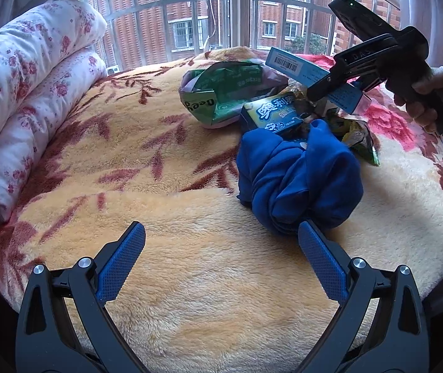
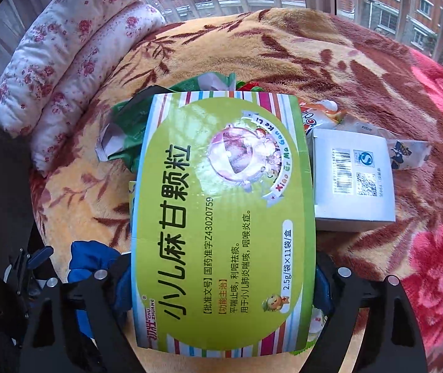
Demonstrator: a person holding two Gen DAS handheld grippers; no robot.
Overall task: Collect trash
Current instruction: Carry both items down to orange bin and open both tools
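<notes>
My right gripper [image 2: 221, 267] is shut on a green medicine box [image 2: 221, 223], which fills the right wrist view; in the left wrist view the same box [image 1: 299, 68] shows its blue barcoded side, held above the trash pile. The pile holds a green snack bag [image 1: 221, 99], a yellow-green biscuit box [image 1: 271, 115] and crumpled wrappers [image 1: 361, 140]. A small white box [image 2: 352, 180] and a snack wrapper [image 2: 324, 115] lie beside the held box. My left gripper [image 1: 221, 248] is open and empty, low over the blanket, next to a blue cloth [image 1: 299, 177].
A floral orange and red blanket [image 1: 128, 161] covers the bed. A rolled white flowered quilt [image 1: 22, 99] lies at the left. A barred window [image 1: 230, 9] stands behind the bed.
</notes>
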